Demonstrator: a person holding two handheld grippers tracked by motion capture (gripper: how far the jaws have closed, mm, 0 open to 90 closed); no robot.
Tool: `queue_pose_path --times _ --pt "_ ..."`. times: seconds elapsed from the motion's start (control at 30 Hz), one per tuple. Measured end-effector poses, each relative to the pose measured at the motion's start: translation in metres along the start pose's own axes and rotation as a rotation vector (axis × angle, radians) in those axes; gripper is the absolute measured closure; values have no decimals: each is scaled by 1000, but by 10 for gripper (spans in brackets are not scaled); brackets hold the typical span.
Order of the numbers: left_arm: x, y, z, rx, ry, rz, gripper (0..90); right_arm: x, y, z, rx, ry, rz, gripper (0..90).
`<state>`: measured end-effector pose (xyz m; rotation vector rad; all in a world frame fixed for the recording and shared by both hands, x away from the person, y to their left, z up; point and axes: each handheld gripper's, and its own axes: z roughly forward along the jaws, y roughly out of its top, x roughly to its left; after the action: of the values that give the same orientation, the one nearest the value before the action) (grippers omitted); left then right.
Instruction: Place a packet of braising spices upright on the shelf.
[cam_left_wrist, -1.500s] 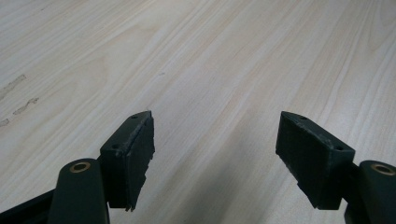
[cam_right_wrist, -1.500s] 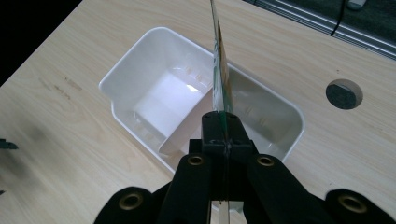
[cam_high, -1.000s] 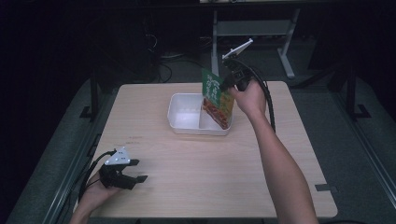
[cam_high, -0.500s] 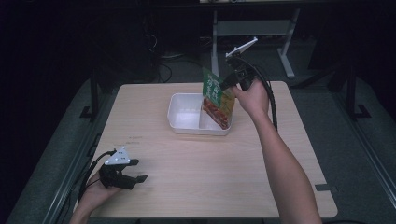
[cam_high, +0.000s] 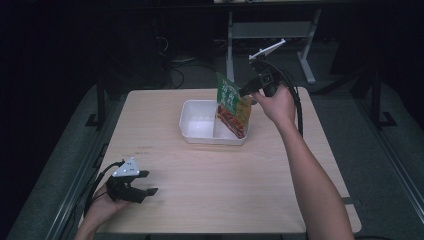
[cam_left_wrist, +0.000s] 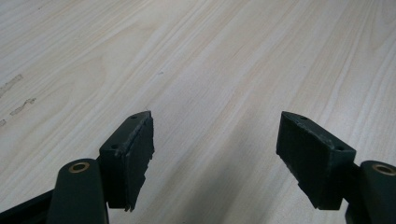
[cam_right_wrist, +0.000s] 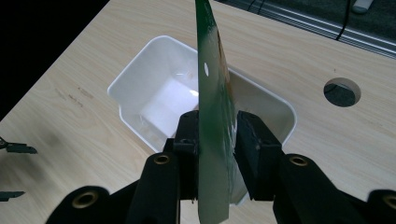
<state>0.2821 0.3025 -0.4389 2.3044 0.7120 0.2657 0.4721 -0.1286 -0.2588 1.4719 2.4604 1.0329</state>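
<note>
A green and red snack bag (cam_high: 232, 105) stands on edge with its lower end in the right compartment of a white two-part tray (cam_high: 197, 137) at the table's far middle. My right gripper (cam_high: 243, 92) is at the bag's upper edge. In the right gripper view the bag (cam_right_wrist: 212, 93) rises between the jaws of my right gripper (cam_right_wrist: 217, 126), which have just been opening; the pads stand close beside it with a thin gap on the right. The tray (cam_right_wrist: 140, 74) lies below. My left gripper (cam_high: 147, 182) rests open near the front left corner, its jaws (cam_left_wrist: 215, 135) wide over bare wood.
The pale wooden table (cam_high: 225, 185) has a round cable hole (cam_right_wrist: 342, 91) right of the tray. A metal stand (cam_high: 270, 30) and cables lie on the floor behind. Faint tape marks (cam_left_wrist: 18, 105) show by the left gripper.
The right gripper's jaws have parted around the bag, which stays almost where it was over the tray. The left gripper has not moved.
</note>
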Motion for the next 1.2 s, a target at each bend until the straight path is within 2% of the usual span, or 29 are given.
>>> queue_pose_path --times 0.33,0.73,1.2 --pt "0 0 0 3 0 1 268 -4 -7 -9 -16 21 6 664" --pt "0 0 1 5 1 1 268 -3 -16 -19 -28 40 -11 638" --pt "-2 1 2 6 1 -1 267 -10 -39 -29 -42 73 -9 596"
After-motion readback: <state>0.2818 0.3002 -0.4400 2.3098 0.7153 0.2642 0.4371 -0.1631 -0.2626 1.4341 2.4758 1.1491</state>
